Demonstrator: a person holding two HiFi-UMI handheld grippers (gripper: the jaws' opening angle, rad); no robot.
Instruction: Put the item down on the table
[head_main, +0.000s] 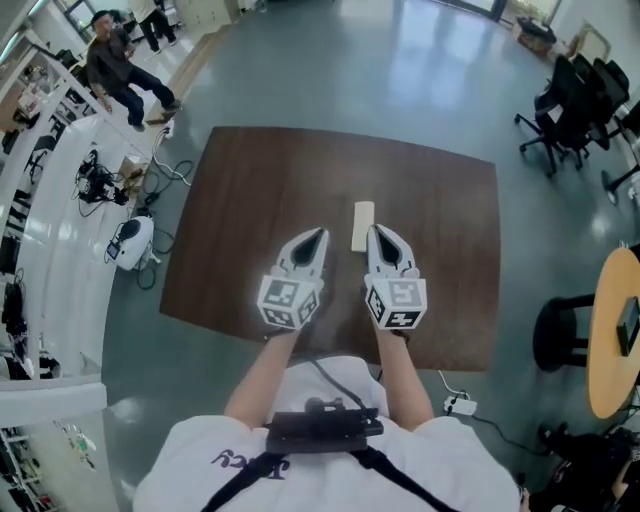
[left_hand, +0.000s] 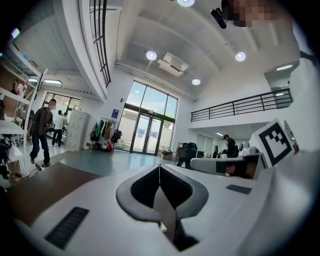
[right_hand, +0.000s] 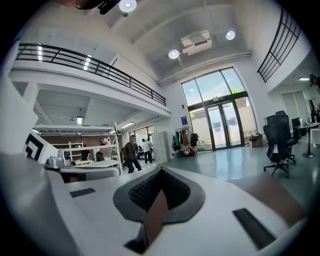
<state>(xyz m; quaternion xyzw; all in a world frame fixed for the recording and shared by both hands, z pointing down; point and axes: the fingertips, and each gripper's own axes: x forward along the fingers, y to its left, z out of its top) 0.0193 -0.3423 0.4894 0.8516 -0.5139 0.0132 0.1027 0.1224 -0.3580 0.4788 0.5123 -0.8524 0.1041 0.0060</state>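
Already the pale block (head_main: 362, 225) lies flat on the brown tabletop (head_main: 250, 200), just beside the right tongs (head_main: 378, 233). Those and the left tongs (head_main: 318, 236) are pressed together, empty. Little seems left.

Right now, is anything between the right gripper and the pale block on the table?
Nothing visible does. The pale block lies flat on the brown table, close beside the shut tip of the right gripper, on its left, with bare tabletop around it. Whether they touch is unclear.
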